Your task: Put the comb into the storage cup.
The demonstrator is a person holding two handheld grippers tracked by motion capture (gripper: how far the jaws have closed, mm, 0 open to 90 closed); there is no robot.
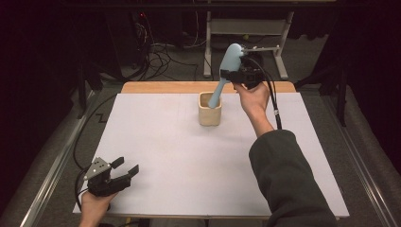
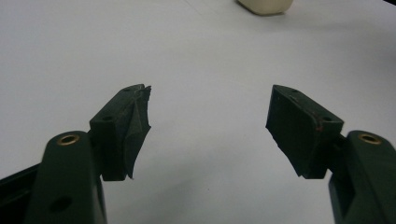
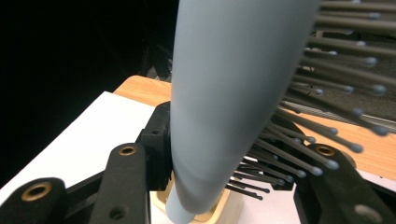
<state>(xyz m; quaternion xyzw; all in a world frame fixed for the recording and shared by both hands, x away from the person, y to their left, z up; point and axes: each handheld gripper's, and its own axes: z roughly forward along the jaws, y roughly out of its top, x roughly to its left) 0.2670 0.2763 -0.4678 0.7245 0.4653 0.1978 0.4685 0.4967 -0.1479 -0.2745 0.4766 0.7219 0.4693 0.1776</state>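
While clamped by right fingers [image 1: 230, 74], smooth blue hairbrush [image 1: 227, 71] (pin bristles) in square cream cup [image 1: 209, 113]; left fingers [image 1: 126, 168] spread, empty.

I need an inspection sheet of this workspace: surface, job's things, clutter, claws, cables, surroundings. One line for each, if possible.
Surface: white board lying on a wooden table, whose edge shows at the far side.
Job's things: light blue hairbrush, tilted, handle end down inside the cream cup; the cup stands upright near the board's far edge.
Clutter: nothing seen on the board.
Claws: right claw shut on the hairbrush, just below the bristles; left claw open, nothing between its jaws, low over the board's near left corner.
Cables: black cable trailing from the right claw; loose wires on the floor behind the table.
Surroundings: dark room, white metal stand behind.
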